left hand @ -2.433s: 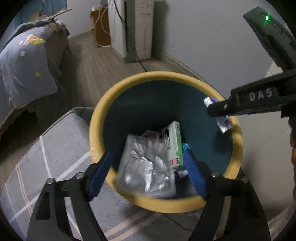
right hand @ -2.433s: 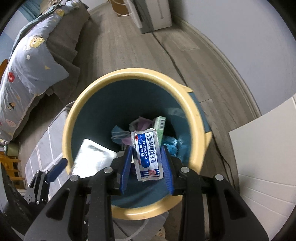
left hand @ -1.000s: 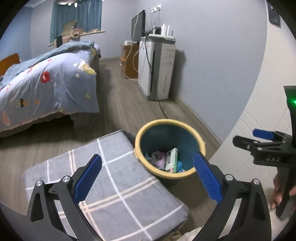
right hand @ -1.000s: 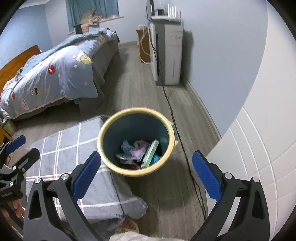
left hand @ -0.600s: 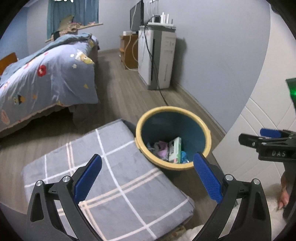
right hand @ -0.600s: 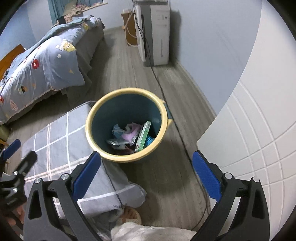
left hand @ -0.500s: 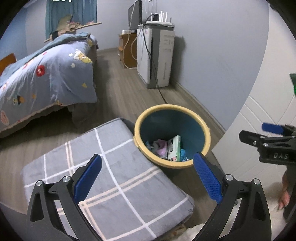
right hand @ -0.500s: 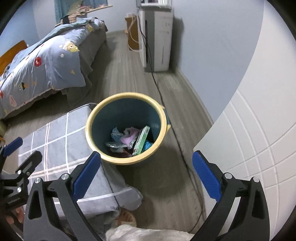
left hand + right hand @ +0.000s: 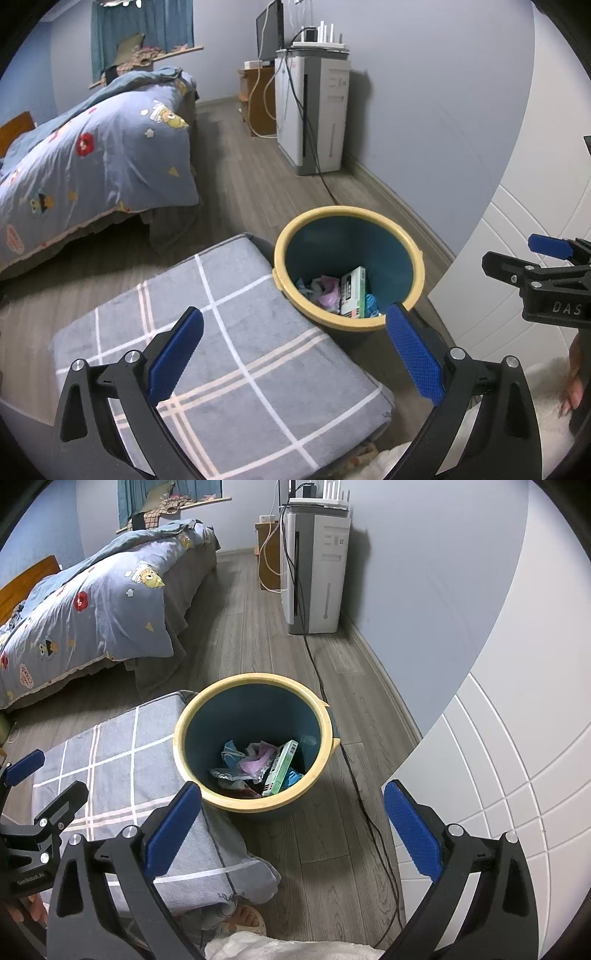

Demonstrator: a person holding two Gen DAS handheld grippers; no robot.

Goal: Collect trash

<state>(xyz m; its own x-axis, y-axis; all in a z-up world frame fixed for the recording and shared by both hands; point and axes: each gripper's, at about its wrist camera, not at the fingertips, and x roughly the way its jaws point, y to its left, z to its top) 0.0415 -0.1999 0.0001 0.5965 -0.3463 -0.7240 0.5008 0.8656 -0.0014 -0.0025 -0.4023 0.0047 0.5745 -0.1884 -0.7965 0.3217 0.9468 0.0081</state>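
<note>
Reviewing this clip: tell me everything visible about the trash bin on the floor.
The trash bin is a round, plastic-looking bucket with a yellow rim, a dark teal inside and small yellow tabs at the rim. It stands upright and lidless on the wood floor, against the corner of the grey checked cushion, with a black cable running past its far side. Inside lie a green box tilted on edge, a pink wrapper, silver foil and blue scraps. Neither claw touches it.
</note>
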